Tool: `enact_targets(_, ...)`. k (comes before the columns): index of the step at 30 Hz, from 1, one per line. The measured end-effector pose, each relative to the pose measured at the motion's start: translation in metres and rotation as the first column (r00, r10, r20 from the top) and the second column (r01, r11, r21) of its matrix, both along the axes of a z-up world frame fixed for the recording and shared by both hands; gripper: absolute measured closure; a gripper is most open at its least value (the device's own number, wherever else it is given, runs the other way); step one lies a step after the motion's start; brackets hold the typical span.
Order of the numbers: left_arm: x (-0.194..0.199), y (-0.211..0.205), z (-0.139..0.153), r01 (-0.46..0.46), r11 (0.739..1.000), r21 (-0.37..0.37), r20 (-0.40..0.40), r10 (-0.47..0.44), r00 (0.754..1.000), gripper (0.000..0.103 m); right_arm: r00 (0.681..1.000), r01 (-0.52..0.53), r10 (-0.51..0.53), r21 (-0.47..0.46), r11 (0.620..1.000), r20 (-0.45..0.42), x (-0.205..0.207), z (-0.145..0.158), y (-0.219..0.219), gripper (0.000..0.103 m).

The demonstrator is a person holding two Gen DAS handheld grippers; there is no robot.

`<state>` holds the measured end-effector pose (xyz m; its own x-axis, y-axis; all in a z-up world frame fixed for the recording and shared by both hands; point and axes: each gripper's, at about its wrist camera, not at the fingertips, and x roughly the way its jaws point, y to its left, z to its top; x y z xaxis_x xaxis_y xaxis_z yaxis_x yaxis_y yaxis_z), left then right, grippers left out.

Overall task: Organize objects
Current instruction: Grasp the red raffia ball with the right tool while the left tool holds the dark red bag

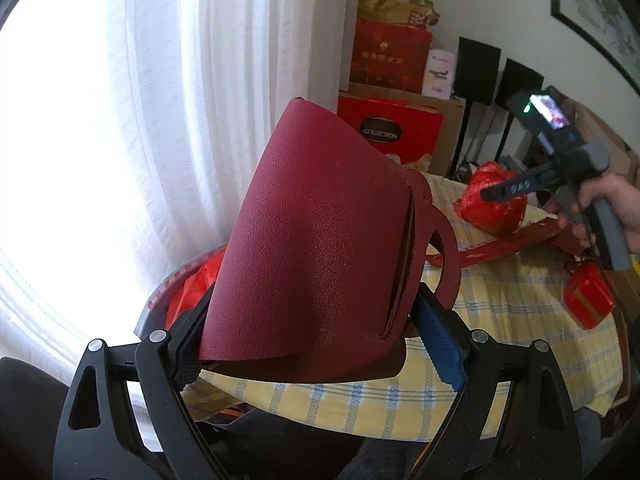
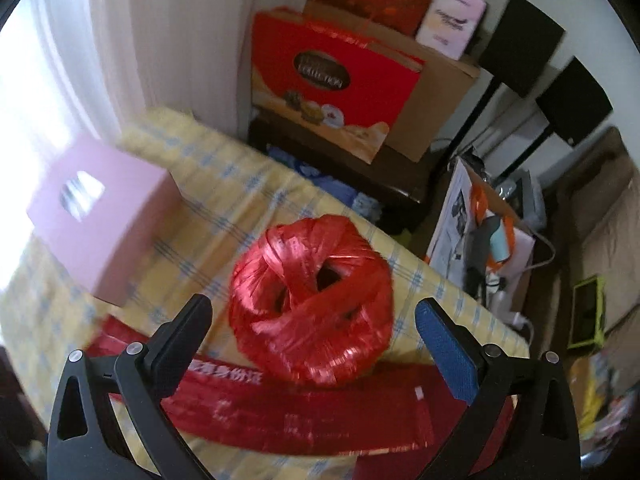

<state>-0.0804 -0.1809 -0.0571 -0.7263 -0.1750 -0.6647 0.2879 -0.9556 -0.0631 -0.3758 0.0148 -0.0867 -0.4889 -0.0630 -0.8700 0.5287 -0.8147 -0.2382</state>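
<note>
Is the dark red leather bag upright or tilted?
Tilted: the dark red leather bag, clamped in the left gripper, leans left above the table.

One dark red leather bag [image 1: 320,240], one red twine ball [image 2: 312,300], one pink box [image 2: 100,216], two black speakers [image 2: 520,38]
</note>
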Motion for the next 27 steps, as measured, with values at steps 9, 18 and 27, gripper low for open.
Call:
enact_targets(9,-0.004,-0.005,-0.008,-0.003,1.000,0.017,0.014,0.003,1.000,0.014,0.992,0.078,-0.075,-0.022,0.997,0.103,-0.020,-0.043,0.007,0.001)
enact_targets(18,-0.005,-0.002,-0.008,0.002,1.000,0.015,0.016,-0.002,1.000,0.014,0.973,0.171,-0.144,-0.151,0.974,0.178,-0.024,-0.043,0.023,0.006)
enact_targets(27,0.001,0.011,0.003,0.015,1.000,0.008,-0.006,-0.015,1.000,0.014,0.993,0.098,-0.083,-0.214,0.972,0.078,0.011,0.009,0.021,0.007)
